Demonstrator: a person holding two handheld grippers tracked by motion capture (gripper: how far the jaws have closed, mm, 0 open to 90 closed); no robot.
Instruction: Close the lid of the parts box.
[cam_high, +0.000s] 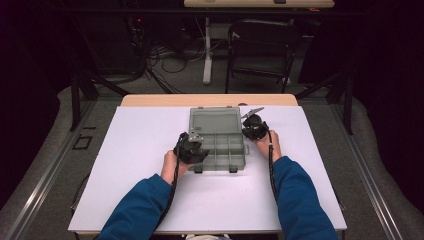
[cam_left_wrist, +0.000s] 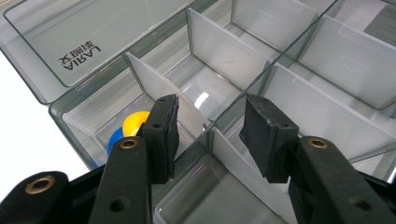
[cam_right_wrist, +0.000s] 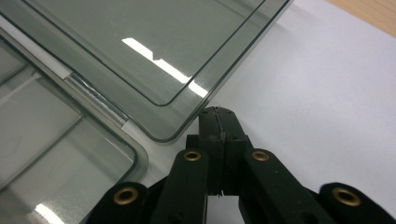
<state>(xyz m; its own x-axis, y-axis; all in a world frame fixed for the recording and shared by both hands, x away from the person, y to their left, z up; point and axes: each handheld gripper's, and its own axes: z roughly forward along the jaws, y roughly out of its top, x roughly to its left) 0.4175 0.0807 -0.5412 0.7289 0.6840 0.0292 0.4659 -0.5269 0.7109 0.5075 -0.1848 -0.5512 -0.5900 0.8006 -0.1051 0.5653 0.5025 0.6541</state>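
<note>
Compartment box (cam_high: 218, 145), a clear grey plastic organiser with its lid (cam_high: 215, 120) swung open and lying flat behind it, is sitting at the centre of the high view on a white board (cam_high: 140, 165) that covers the table. White dividers (cam_left_wrist: 219, 51) are splitting the tray into several cells.

At the left edge of the box in the high view, the left gripper (cam_high: 192, 144) is hovering over the tray. In the left gripper view its jaws are standing apart with nothing pressed between the pads (cam_left_wrist: 163, 135); one upright divider is rising in the gap between them, and whether either pad is touching it cannot be told. In the lower left of that view, a yellow piece (cam_left_wrist: 133, 122) and a blue piece (cam_left_wrist: 114, 138) are lying together in the corner cell, partly hidden behind the left jaw.

At the right edge of the box in the high view, the right gripper (cam_high: 254, 126) is resting near the lid's corner. In the right gripper view its jaws are pressed fully together, holding nothing, with the tips (cam_right_wrist: 218, 116) sitting just beside the rounded corner of the lid, over the white board.
</note>
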